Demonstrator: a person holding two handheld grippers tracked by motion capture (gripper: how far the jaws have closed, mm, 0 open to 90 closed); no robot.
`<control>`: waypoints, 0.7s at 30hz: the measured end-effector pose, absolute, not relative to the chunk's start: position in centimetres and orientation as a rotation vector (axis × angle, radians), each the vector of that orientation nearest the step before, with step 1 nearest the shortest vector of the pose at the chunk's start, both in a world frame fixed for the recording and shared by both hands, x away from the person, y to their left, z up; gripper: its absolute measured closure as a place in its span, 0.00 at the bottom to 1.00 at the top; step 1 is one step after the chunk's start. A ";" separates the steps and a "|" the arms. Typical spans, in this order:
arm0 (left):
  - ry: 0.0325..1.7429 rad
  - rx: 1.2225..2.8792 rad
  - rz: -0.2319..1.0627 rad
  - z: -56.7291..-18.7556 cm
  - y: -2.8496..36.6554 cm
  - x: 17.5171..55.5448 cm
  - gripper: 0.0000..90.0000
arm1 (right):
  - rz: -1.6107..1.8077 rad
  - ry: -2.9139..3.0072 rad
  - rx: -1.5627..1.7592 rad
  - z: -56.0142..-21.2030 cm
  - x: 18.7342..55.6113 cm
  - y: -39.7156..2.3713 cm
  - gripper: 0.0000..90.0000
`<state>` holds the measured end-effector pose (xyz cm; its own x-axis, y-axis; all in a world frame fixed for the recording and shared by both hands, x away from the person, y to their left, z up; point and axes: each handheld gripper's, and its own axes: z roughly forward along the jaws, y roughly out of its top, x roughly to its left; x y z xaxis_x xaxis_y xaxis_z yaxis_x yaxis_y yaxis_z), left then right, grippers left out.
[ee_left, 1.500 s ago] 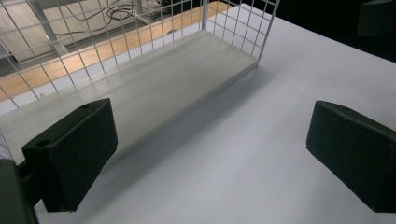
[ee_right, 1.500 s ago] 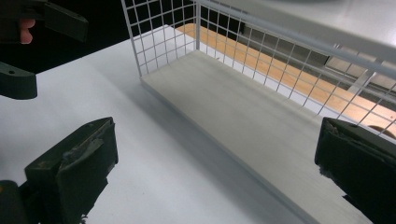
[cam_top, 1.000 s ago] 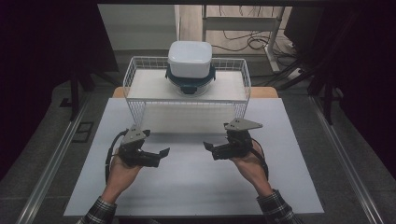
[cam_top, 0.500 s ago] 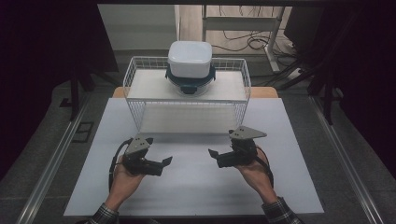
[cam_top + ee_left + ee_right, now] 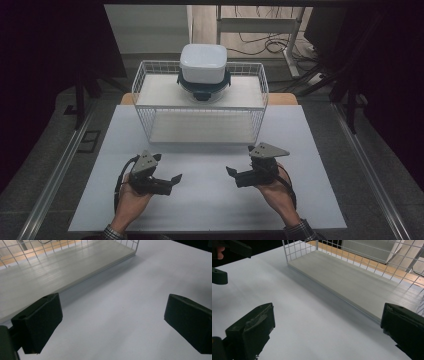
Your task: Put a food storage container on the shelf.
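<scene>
1. A white, square lidded container (image 5: 203,62) sat upside down on its dark, clip-on lid on the top shelf of a white wire rack (image 5: 200,112), at the far middle of the worktop (image 5: 210,200).
2. The rack's lower shelf (image 5: 50,270) was a pale board resting just above the worktop surface.
3. The left tongs (image 5: 172,178) were held low over the near left part of the worktop, well apart from the rack and pointing toward the centre. Their jaws stood wide apart and gripped nothing; the left gripper view showed bare white worktop between them.
4. The right tongs (image 5: 230,171) were held over the near right part, pointing toward the left tongs with a gap between the two. Their jaws were also spread wide and held nothing.
5. In the right gripper view, the left tongs (image 5: 227,262) appeared at the upper left corner.
6. Dark floor lay around the worktop.
</scene>
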<state>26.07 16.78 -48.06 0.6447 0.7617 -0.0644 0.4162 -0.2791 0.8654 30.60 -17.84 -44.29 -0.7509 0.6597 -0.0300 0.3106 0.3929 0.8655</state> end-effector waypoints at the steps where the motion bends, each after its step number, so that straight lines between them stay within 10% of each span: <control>1: 0.930 1.913 0.457 -48.1 16.8 26.0 0.01 | 1.305 2.284 0.838 -44.3 30.5 -17.9 0.00; 21: 0.981 1.909 0.475 -49.2 18.9 23.6 0.01 | 1.266 2.265 0.905 -45.7 28.6 -21.0 0.00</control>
<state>23.63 18.90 -49.16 0.6096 0.7902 -0.0635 0.4401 -0.2706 0.8562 28.57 -21.04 -45.68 -0.7148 0.6989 -0.0240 0.3457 0.3830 0.8567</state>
